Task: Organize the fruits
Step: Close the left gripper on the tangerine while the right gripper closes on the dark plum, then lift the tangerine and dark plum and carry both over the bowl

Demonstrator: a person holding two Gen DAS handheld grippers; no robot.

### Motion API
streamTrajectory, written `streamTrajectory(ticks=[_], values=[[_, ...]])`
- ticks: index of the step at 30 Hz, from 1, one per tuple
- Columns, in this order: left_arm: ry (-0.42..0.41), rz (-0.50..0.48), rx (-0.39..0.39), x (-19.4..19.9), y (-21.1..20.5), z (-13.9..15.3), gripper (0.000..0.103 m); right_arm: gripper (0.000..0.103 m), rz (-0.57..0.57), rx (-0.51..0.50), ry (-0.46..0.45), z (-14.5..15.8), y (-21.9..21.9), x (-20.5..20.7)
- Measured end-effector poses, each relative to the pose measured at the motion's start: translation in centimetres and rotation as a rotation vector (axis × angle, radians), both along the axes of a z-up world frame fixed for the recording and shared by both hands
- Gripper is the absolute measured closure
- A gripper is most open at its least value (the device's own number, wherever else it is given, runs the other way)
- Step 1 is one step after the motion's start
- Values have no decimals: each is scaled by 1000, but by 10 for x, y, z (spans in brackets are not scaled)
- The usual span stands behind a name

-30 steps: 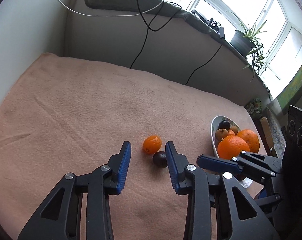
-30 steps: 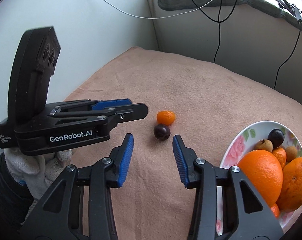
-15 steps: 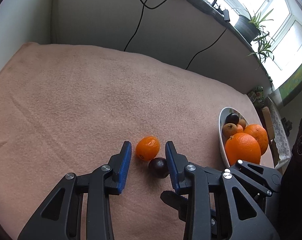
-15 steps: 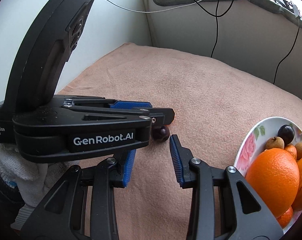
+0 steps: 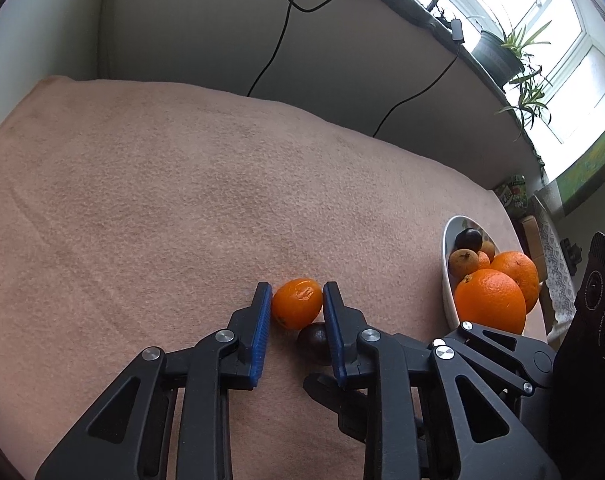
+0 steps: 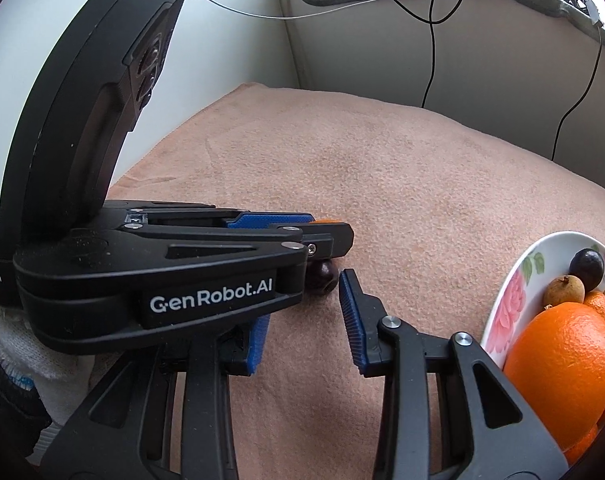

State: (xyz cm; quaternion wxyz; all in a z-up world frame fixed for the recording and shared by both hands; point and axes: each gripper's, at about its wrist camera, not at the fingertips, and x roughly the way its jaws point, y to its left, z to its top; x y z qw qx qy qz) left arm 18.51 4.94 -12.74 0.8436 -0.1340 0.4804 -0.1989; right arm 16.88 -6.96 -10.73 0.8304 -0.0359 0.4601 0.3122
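Note:
A small orange tangerine (image 5: 296,307) lies on the pink blanket between the blue pads of my left gripper (image 5: 296,300), which has narrowed around it; the pads look to touch its sides. A dark plum (image 5: 315,343) lies just behind it, also seen in the right wrist view (image 6: 324,276). My right gripper (image 6: 302,320) is open, its fingers on either side just short of the plum, with its left finger hidden under the left gripper's body (image 6: 162,272). A white flowered bowl (image 6: 506,312) at the right holds large oranges (image 6: 562,364), a plum and small brown fruits.
The pink blanket (image 5: 182,208) covers the whole work surface. A grey wall with black cables (image 5: 274,48) rises behind it. A potted plant (image 5: 502,52) stands on the window ledge. The bowl also shows in the left wrist view (image 5: 446,280).
My left gripper moved forward over the tangerine and its jaws narrowed around it. The right gripper came closer to the plum, under the left gripper's body.

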Motion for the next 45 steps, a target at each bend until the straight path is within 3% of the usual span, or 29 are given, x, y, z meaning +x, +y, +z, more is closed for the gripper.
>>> streamTrajectory(ticks=[10, 21, 45], values=[[0, 18, -20, 0, 5, 0, 79, 81, -6, -9, -1, -7, 2, 6], [-25, 37, -40, -9, 13, 9, 79, 81, -3, 27, -11, 5, -11, -7], [-126, 9, -60, -41, -12, 51, 79, 81, -88, 148, -103, 64, -86, -49]])
